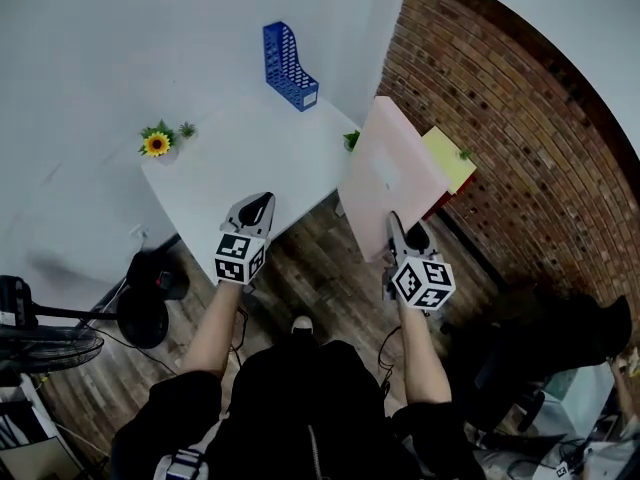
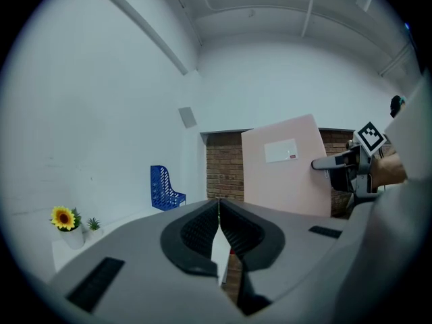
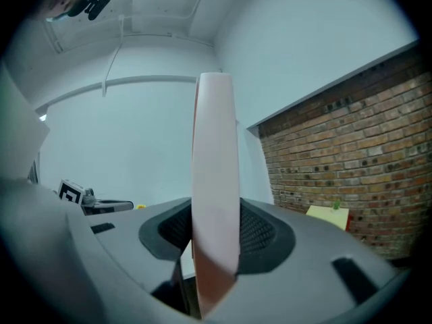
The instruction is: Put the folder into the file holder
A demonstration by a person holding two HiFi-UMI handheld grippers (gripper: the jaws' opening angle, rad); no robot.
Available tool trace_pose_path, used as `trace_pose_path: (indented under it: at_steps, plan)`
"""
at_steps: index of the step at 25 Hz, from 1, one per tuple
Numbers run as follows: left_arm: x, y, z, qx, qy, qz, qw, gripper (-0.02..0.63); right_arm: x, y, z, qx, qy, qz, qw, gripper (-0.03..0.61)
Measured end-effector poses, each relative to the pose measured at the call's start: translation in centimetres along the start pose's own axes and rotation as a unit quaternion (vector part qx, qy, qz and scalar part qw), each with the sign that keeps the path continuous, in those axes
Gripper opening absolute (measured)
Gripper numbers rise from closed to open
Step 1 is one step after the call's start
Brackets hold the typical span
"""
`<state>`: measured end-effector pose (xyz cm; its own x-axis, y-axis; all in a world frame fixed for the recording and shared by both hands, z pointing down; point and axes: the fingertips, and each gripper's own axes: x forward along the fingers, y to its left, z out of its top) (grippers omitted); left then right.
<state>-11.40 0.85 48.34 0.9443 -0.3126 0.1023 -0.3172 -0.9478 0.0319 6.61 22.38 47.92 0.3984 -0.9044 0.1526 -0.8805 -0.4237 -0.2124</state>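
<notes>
Right now we have the pink folder clamped in the right gripper. Its jaws stand fairly wide, one pad pressed on each face of the folder. The right gripper view shows the folder edge-on, rising straight up out of the jaws. The grip is on the folder's near lower part, and the rest of the sheet stands up ahead of the tool, off the table and just to the right of its corner. A white label sits on the face turned toward our other hand.

The left gripper has its jaws pressed together with nothing between them. It hangs over the near edge of the table, level with the right gripper and apart from it.

The blue file holder stands upright at the far end of the table, ahead of the right gripper and off to its left, well apart from the folder. Further left of both tools, a small potted sunflower sits at the table's left corner. To the right of the right gripper runs a brick wall, with a yellow sheet near it just beyond the folder.
</notes>
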Motion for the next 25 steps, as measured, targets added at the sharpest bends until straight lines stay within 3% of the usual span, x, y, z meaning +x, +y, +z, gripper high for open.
trace_pose_path:
  at_steps: [11,25]
  plan:
    - [5.3,5.8,0.3,-0.007,0.012,0.022,0.9997,0.028,9.9,-0.8,2.4,-0.004,-0.005,0.025,1.000,0.181]
    - [11.4,13.5,1.0,-0.017,0.018,0.123,0.9921,0.028,25.2,-2.0,5.5,-0.018,0.008,0.111,0.994,0.181]
